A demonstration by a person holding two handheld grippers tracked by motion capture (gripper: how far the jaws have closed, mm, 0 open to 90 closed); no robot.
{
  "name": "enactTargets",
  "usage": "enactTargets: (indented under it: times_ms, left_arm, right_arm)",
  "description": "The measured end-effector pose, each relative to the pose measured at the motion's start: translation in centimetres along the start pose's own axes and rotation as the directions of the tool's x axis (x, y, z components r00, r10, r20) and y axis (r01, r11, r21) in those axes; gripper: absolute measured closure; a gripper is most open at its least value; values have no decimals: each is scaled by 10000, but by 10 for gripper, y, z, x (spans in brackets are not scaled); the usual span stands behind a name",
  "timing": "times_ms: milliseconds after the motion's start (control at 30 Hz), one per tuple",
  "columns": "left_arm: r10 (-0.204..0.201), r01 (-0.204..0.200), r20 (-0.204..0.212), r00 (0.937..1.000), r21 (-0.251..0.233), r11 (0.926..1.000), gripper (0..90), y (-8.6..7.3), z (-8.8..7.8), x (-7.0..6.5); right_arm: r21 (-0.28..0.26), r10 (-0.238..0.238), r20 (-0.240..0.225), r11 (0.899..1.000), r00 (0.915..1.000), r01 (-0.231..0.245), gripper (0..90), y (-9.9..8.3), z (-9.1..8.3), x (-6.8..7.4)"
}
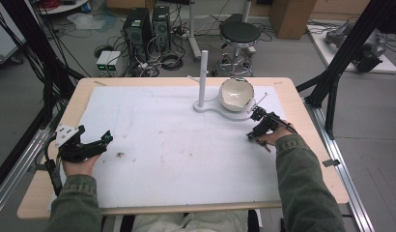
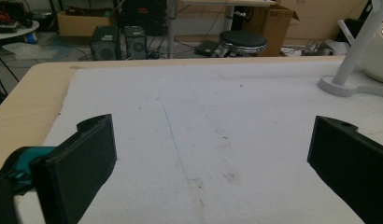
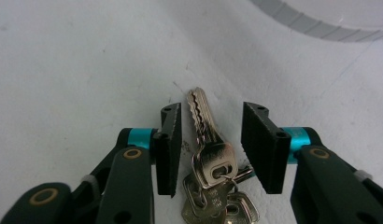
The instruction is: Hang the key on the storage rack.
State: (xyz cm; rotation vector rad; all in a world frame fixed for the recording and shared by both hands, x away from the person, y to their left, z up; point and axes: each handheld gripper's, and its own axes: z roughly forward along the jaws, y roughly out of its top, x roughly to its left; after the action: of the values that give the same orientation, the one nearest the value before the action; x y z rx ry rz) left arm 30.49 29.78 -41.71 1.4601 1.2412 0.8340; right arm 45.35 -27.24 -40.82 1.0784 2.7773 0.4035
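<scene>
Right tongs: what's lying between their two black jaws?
A bunch of silver metal keys lies on the white mat between the right tongs' open jaws, seen in the right gripper view.

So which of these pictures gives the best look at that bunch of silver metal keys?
The right gripper view: the bunch of silver metal keys lies on the white mat between the right gripper's open jaws, one toothed blade plainly visible. In the high view that gripper covers the spot. The left gripper view looks across bare mat elsewhere.

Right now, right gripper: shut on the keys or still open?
Open. In the right gripper view the right gripper has its jaws either side of the keys lying on the white mat, with gaps on both sides.
</scene>
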Motion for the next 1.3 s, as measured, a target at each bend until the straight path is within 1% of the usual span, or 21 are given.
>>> enactTargets:
  times_ms: [33,67,100,133,200,233,267,300,500,700,733,800,867,933,1000,1033,1067,1100,1133,1167,1300]
  left_arm:
    - [4,-4,3,10000,-1,10000,18,0,0,0]
    - [33,-33,16,10000,23,10000,18,0,0,0]
    - [33,-33,16,10000,23,10000,18,0,0,0]
    - [22,-22,22,10000,17,10000,18,0,0,0]
    - [24,-24,6,10000,22,10000,18,0,0,0]
    - [29,-29,14,10000,25,10000,18,0,1,0]
    - [14,-14,19,10000,21,10000,18,0,1,0]
    - [21,-21,20,10000,16,10000,18,0,1,-1]
    - [76,-77,69,9999,56,10000,18,0,1,-1]
    - [87,-88,80,9999,52,9999,18,0,1,-1]
    - [91,-91,92,9999,57,9999,18,0,1,-1]
    - [96,-96,100,9999,63,9999,18,0,1,-1]
    - [95,-95,99,9999,62,9999,18,0,1,-1]
    - [98,-99,99,9999,73,9999,18,0,1,-1]
    - [99,-100,93,9999,72,9999,18,0,1,-2]
    - [96,-96,101,9999,58,9999,18,0,1,-2]
    - [97,-98,97,9999,64,9999,18,0,1,-2]
    - [94,-95,98,9999,66,9999,18,0,1,-2]
    - [100,-100,88,9999,71,9999,18,0,1,-2]
    - [100,-100,88,9999,71,9999,18,0,1,-2]
    - [109,-109,97,9999,64,9999,18,0,1,-2]
  right_arm:
    - [79,-52,60,10000,10000,51,604,0,1,-1]
    - [231,17,25,9997,10000,-17,642,-1,3,-2]
    - [221,53,-78,9997,10000,-52,670,-1,3,-3]
    - [173,181,-129,9997,9998,-179,704,-1,3,-3]
    - [16,314,-83,9995,9995,-314,767,-1,2,-3]
    - [-182,471,-35,9987,9989,-471,808,0,1,-3]
    - [-182,471,-35,9987,9989,-471,808,0,1,-3]
    - [-362,561,348,9978,9978,-548,865,1,-2,-2]
    - [-356,564,423,9979,9975,-549,872,1,-1,-2]
    - [-349,477,401,9983,9981,-463,874,-2,-4,-2]
    - [-369,591,338,9976,9977,-579,875,-3,-6,-2]
    - [-729,670,264,9952,9974,-649,875,-6,-12,-3]
    - [-797,711,252,9944,9971,-689,875,-8,-14,-3]
    - [-1207,801,117,9896,9967,-781,876,-13,-21,-4]
    - [-1308,868,64,9877,9962,-852,876,-15,-24,-4]
    - [-1635,948,-118,9819,9954,-955,876,-18,-29,-4]
    - [-1635,948,-118,9819,9954,-955,876,-18,-29,-4]
    - [-1831,1007,-263,9776,9946,-1038,876,-19,-32,-3]
    - [-2228,1100,-431,9678,9930,-1169,877,-20,-39,-2]
    - [-2228,1100,-431,9678,9930,-1169,877,-20,-39,-2]
    - [-2749,1144,-787,9524,9903,-1319,877,-22,-48,2]
